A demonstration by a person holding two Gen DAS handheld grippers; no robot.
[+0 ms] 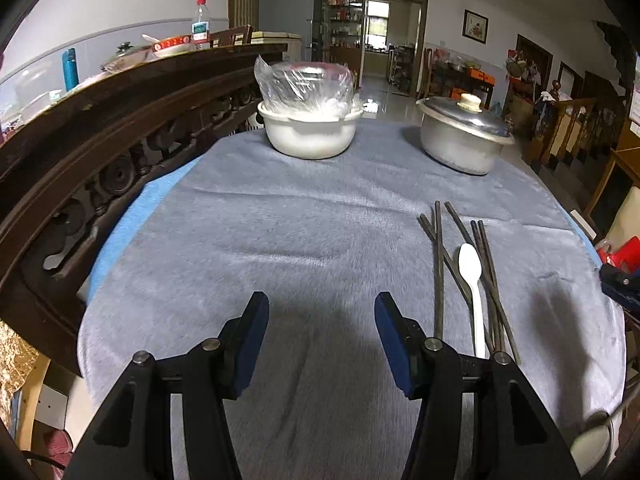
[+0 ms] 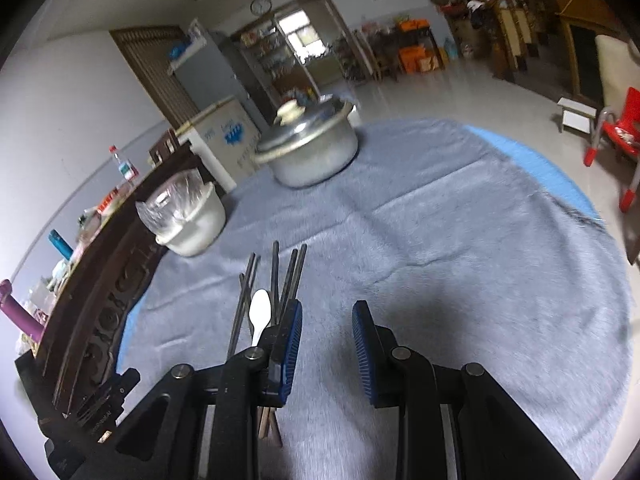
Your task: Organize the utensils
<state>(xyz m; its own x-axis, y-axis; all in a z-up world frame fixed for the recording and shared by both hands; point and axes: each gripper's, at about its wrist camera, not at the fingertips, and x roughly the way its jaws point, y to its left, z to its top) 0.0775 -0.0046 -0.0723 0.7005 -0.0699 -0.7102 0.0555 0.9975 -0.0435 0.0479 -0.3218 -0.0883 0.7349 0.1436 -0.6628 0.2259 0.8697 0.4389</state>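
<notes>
Your left tongs [image 1: 322, 312] and right tongs [image 2: 327, 322] both stand released, empty. The chopsticks [image 1: 439, 264] and spoon [image 1: 472, 280] lie bunched near the lidded pot [image 1: 464, 140]. They're light, stiff, probably slippery; take them mid-shaft.

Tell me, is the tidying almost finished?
Not yet. Nothing looks sorted: the dark chopsticks lie crossed in a loose pile with the white spoon on the grey cloth. The left gripper and right gripper are both open and empty. All the gathering is left.
</notes>
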